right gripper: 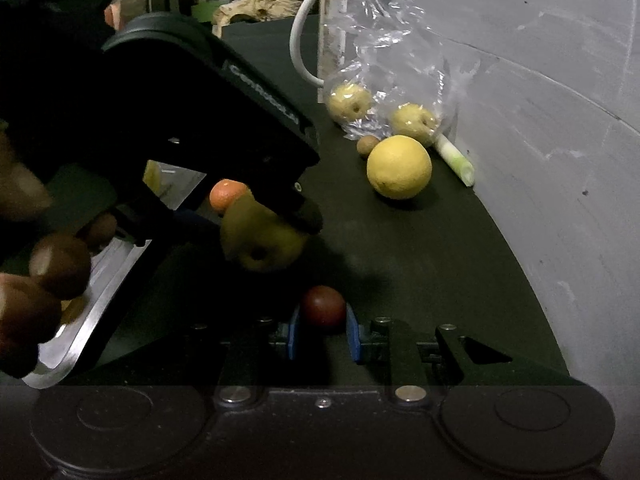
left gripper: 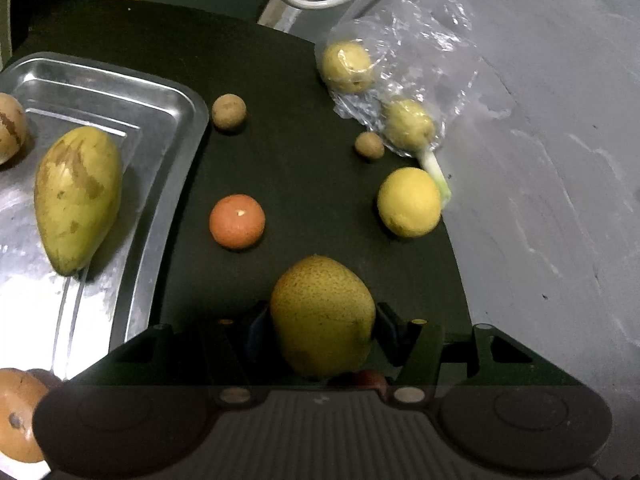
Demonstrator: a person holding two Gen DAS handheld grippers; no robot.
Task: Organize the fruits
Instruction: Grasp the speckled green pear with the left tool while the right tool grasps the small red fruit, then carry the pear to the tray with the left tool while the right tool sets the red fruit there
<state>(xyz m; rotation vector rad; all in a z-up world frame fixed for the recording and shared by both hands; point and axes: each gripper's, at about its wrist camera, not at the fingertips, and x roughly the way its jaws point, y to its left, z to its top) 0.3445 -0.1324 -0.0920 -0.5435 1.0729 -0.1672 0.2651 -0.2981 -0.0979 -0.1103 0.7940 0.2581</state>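
My left gripper (left gripper: pixel 322 322) is shut on a speckled yellow-green pear (left gripper: pixel 322 316), held above the dark mat (left gripper: pixel 304 168); in the right wrist view the same gripper (right gripper: pixel 258 224) carries the pear (right gripper: pixel 262 244) beside the metal tray (right gripper: pixel 100 292). My right gripper (right gripper: pixel 323 334) sits low on the mat, its blue pads (right gripper: pixel 353 334) pressed against both sides of a small dark red fruit (right gripper: pixel 323 309). The tray (left gripper: pixel 168 96) holds a mango (left gripper: pixel 78 198). An orange tangerine (left gripper: pixel 237 221), a yellow lemon (left gripper: pixel 409 202) and two small brown round fruits (left gripper: pixel 228 112) lie loose on the mat.
A clear plastic bag (left gripper: pixel 400 60) with two pale yellow fruits lies at the mat's far right edge, with a green stalk (left gripper: pixel 438 172) poking out. A grey wall (left gripper: pixel 540 160) borders the right side. More brownish fruits sit at the tray's left (left gripper: pixel 10 128). A person's hand (right gripper: pixel 24 280) grips the left tool.
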